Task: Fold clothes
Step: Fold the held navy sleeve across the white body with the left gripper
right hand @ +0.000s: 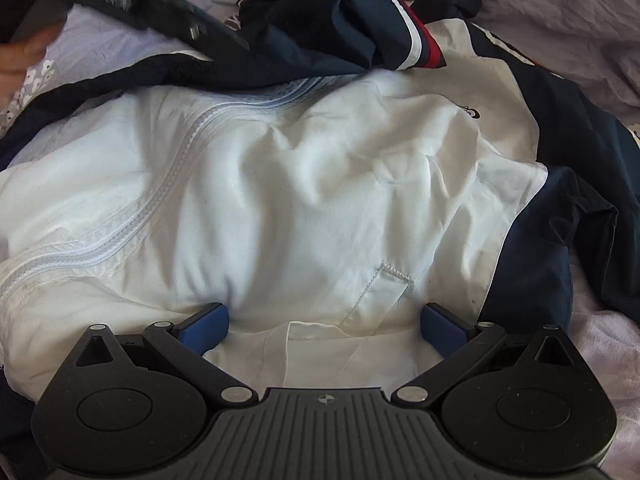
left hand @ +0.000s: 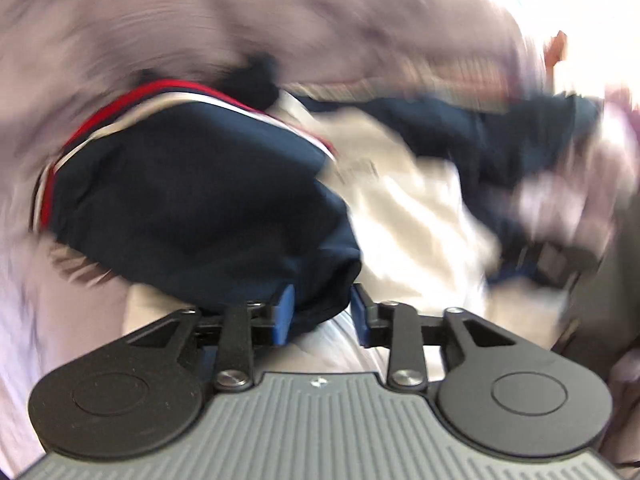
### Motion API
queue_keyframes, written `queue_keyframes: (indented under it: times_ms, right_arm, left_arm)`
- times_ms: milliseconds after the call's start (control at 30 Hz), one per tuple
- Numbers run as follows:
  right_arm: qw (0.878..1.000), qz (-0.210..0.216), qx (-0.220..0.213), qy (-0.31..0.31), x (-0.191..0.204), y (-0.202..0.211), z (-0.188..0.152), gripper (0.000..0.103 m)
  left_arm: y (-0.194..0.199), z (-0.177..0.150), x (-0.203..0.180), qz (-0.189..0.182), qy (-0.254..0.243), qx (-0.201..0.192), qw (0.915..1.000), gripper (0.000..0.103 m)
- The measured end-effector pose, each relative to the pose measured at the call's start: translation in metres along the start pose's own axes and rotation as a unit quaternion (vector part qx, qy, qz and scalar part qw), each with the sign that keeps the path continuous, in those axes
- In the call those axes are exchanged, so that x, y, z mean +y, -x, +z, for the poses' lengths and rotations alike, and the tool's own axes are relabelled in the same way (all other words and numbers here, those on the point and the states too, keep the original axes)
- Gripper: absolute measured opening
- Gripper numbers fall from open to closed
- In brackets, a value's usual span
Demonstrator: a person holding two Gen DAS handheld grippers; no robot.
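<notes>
A white and navy zip jacket with red and white trim lies crumpled on a lilac bedsheet. In the blurred left wrist view my left gripper (left hand: pixel 322 312) is shut on a bunched navy sleeve (left hand: pixel 192 208) of the jacket, with its white body (left hand: pixel 408 216) behind. In the right wrist view my right gripper (right hand: pixel 324 320) is open, its blue pads on either side of the white front panel (right hand: pixel 304 184) near a pocket. The zipper (right hand: pixel 188 148) runs diagonally at left. The left gripper (right hand: pixel 132 4) shows at top left over navy fabric.
The lilac patterned bedsheet (right hand: pixel 560 12) surrounds the jacket on all sides. A navy sleeve (right hand: pixel 572 200) lies bunched at the right. A hand (right hand: pixel 20 56) shows at the far left edge.
</notes>
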State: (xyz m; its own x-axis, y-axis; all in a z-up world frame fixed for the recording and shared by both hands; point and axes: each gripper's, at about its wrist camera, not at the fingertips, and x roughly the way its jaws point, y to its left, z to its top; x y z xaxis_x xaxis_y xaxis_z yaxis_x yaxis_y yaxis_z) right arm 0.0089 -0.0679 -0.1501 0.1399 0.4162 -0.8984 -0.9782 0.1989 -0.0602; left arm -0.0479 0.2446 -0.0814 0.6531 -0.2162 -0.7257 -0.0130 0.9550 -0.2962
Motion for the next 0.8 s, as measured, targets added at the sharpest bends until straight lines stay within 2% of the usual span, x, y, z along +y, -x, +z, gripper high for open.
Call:
queue_keyframes:
  times_ms: [33, 100, 133, 167, 267, 367, 400, 433, 500, 600, 700, 733, 800]
  right_arm:
    - [1.000, 0.000, 0.000, 0.000, 0.000, 0.000, 0.000, 0.103]
    - [1.000, -0.001, 0.000, 0.000, 0.001, 0.000, 0.000, 0.103]
    - [1.000, -0.001, 0.000, 0.000, 0.001, 0.001, 0.000, 0.103]
    - [1.000, -0.001, 0.001, 0.000, 0.001, 0.001, 0.000, 0.103]
    - [1.000, -0.002, 0.002, -0.001, 0.001, 0.000, 0.001, 0.103]
    - [1.000, -0.002, 0.003, -0.001, 0.001, 0.000, 0.001, 0.103]
    - [1.000, -0.002, 0.002, -0.002, 0.002, 0.000, 0.001, 0.103]
    - [1.000, -0.002, 0.001, -0.003, 0.002, 0.001, 0.000, 0.103]
    - [1.000, -0.002, -0.002, -0.004, 0.002, 0.000, 0.000, 0.103]
    - [1.000, -0.004, 0.002, -0.005, 0.002, 0.000, 0.002, 0.103]
    - [1.000, -0.011, 0.027, -0.005, 0.006, -0.003, 0.011, 0.103]
    - [0.999, -0.013, 0.035, -0.004, 0.006, -0.004, 0.013, 0.103]
    - [0.999, -0.014, 0.045, -0.003, 0.007, -0.006, 0.017, 0.103]
  left_arm:
    - [0.011, 0.004, 0.021, 0.003, 0.038, -0.019, 0.9991, 0.055]
    - [0.021, 0.009, 0.066, 0.041, 0.113, -0.061, 0.9909, 0.057]
    - [0.026, 0.012, 0.089, 0.062, 0.150, -0.082, 0.9833, 0.060]
    - [0.023, 0.013, 0.114, 0.063, 0.196, -0.088, 0.9746, 0.059]
    - [0.000, 0.011, 0.186, 0.027, 0.331, -0.092, 0.9388, 0.059]
    - [-0.014, 0.016, 0.221, 0.098, 0.360, -0.112, 0.9211, 0.058]
    - [-0.019, 0.019, 0.228, 0.127, 0.354, -0.109, 0.9202, 0.058]
    - [-0.026, 0.024, 0.234, 0.148, 0.340, -0.100, 0.9234, 0.058]
    - [-0.039, 0.031, 0.237, 0.154, 0.308, -0.085, 0.9350, 0.058]
    - [-0.047, 0.035, 0.231, 0.131, 0.271, -0.082, 0.9501, 0.065]
    - [-0.050, 0.031, 0.231, 0.089, 0.287, -0.087, 0.9500, 0.070]
    - [-0.054, 0.030, 0.232, 0.076, 0.294, -0.084, 0.9489, 0.077]
    - [-0.062, 0.031, 0.228, 0.073, 0.290, -0.070, 0.9518, 0.079]
